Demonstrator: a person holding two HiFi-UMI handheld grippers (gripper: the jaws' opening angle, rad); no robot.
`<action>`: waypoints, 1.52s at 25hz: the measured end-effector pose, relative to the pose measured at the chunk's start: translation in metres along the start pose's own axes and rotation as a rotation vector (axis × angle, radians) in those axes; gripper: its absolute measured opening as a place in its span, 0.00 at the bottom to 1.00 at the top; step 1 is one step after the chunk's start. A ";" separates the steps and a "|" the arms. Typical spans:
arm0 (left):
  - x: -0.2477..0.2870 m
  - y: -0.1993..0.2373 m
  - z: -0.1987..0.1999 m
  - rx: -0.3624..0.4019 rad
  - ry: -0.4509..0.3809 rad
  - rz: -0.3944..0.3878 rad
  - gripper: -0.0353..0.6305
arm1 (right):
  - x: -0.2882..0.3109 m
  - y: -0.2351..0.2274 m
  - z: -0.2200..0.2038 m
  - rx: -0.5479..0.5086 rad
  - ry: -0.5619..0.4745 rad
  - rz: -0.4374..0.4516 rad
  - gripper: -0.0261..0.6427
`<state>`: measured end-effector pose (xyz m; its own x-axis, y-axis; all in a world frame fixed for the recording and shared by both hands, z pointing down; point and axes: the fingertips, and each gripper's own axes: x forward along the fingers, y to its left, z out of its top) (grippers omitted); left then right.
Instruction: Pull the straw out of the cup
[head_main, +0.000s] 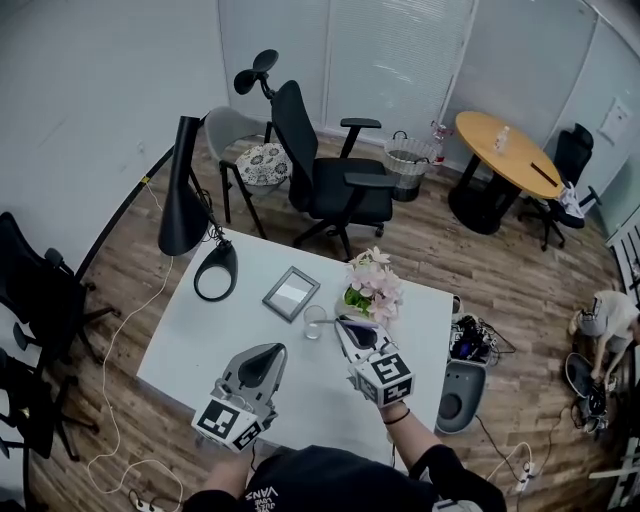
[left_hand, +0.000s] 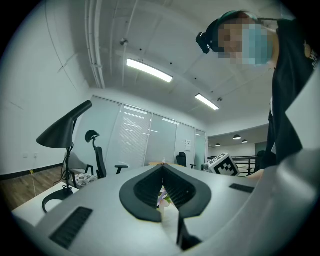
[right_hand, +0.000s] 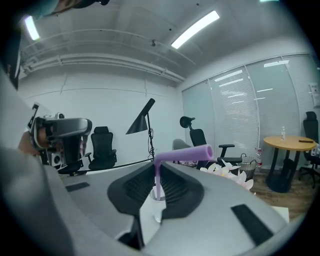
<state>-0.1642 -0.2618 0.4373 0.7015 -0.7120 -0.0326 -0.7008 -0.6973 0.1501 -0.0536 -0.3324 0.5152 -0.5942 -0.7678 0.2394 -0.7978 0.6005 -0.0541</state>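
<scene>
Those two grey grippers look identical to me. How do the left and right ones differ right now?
The right gripper's jaws are shut on a bent purple straw; the left gripper's jaws are together on nothing. The right gripper is at the glass cup beside the flowers; the left gripper sits back from it, nearer the person. Both are grey with a marker cube.

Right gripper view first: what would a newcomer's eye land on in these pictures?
A bent purple straw, pinched upright in the jaws of the right gripper, above the clear cup on the white table. Next, pink flowers beside the cup, and the black lamp at the table's far left corner.
</scene>
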 end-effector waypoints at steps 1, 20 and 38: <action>0.000 -0.001 0.000 0.001 0.000 -0.003 0.07 | -0.004 0.001 0.004 0.001 -0.009 0.001 0.10; 0.010 -0.028 -0.003 0.002 0.006 -0.053 0.07 | -0.060 0.009 0.024 0.005 -0.052 -0.001 0.11; 0.011 -0.034 -0.008 -0.007 0.000 -0.031 0.07 | -0.095 0.024 0.022 0.048 -0.054 0.036 0.11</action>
<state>-0.1314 -0.2452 0.4395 0.7230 -0.6898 -0.0374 -0.6776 -0.7187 0.1561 -0.0181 -0.2496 0.4700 -0.6262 -0.7576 0.1841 -0.7790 0.6176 -0.1085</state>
